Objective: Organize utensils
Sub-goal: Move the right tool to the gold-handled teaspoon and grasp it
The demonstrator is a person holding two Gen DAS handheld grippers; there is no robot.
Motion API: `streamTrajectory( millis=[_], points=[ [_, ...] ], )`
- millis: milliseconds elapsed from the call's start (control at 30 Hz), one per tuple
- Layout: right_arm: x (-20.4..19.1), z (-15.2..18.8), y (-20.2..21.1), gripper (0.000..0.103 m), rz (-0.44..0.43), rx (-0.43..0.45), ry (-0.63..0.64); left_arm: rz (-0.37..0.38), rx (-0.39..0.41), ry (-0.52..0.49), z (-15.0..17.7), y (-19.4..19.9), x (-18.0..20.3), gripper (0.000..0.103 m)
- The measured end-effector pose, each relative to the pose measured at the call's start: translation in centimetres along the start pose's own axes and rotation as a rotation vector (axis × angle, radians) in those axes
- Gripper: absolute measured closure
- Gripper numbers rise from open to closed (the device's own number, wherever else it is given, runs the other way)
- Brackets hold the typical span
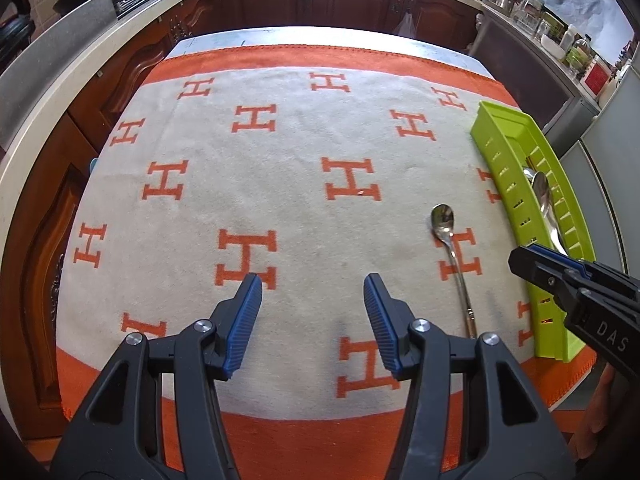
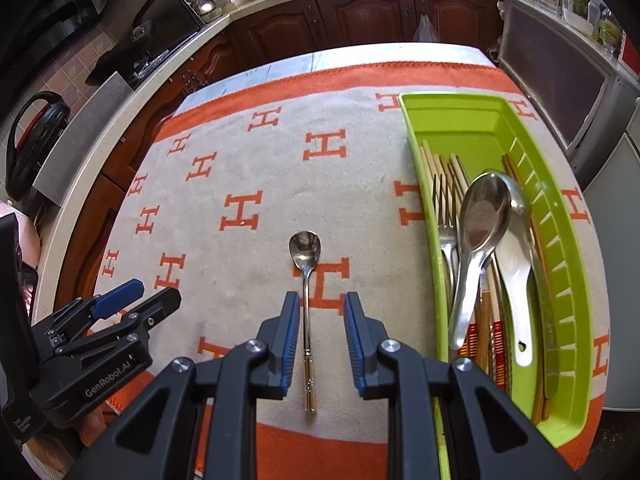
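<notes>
- Right tongs point(image 2: 321, 344) are hanging spread over the spoon point(image 2: 305, 280), handle lying between the pads, pads not touching it yet.
- Spoon is lying flat on the cloth point(image 2: 248, 152) covering the surface, bowl pointing away, gold handle end nearest the camera, just left of the tray point(image 2: 560, 216).
- Tray is already holding forks, chopsticks, big spoons and a ladle; this spoon is looking like the last loose piece, so the job is seeming nearly done.
- Left tongs point(image 1: 313, 304) are hovering spread and holding nothing, over bare cloth, well left of the spoon.
- Step in hand, as I am judging it: pinching the handle with the right tongs.
- Doing it well: lowering straight down, keeping the handle centred between the pads, pads reaching cloth level before squeezing.
- Handle is thin and lying flat, so a high pinch is risking a miss; cloth pile may be getting caught too.
- Gripping mid-handle rather than at the gold tip, so the bowl is not tipping on the lift.
- Then carrying right, laying it lengthwise along the others in the tray.
- Keeping the left tongs clear of the path.
</notes>
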State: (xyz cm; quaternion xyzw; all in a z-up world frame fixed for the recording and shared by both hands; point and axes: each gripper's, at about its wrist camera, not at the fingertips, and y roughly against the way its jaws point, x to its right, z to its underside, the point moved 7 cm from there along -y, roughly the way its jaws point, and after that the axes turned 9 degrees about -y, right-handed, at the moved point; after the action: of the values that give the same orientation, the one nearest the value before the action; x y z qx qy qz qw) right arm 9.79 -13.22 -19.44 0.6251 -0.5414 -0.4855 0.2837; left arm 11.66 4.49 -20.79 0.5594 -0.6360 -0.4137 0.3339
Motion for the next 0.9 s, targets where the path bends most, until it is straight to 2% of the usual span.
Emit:
streamTrajectory(
  millis=[233,500,600,800,867,900],
  points=[
    [0.2,0.4,-2.1,0.081,0.001,-0.059,-0.005,0.001,-0.035,0.023,0.7,-1.6,-1.3,0.053],
    [-1.1,1.1,-4.2,0.081,0.015,-0.099,0.051,0.012,-0.042,0.026,0.6,-2.4,-1.4,0.053],
    [-1.6,1.7,-4.9,0.081,0.039,-0.103,0.09,0.016,-0.045,0.026,0.7,-2.6,-1.3,0.053],
    [-2.6,2.3,-5.1,0.081,0.138,-0.045,0.22,0.02,-0.045,0.02,0.6,-2.7,-1.1,0.053],
    [-3.0,2.6,-5.1,0.087,0.175,-0.024,0.264,0.019,-0.043,0.02,0.6,-2.6,-1.0,0.053],
    [-3.2,2.7,-5.1,0.097,0.173,-0.022,0.269,0.019,-0.042,0.02,0.6,-2.6,-1.1,0.053]
  ],
)
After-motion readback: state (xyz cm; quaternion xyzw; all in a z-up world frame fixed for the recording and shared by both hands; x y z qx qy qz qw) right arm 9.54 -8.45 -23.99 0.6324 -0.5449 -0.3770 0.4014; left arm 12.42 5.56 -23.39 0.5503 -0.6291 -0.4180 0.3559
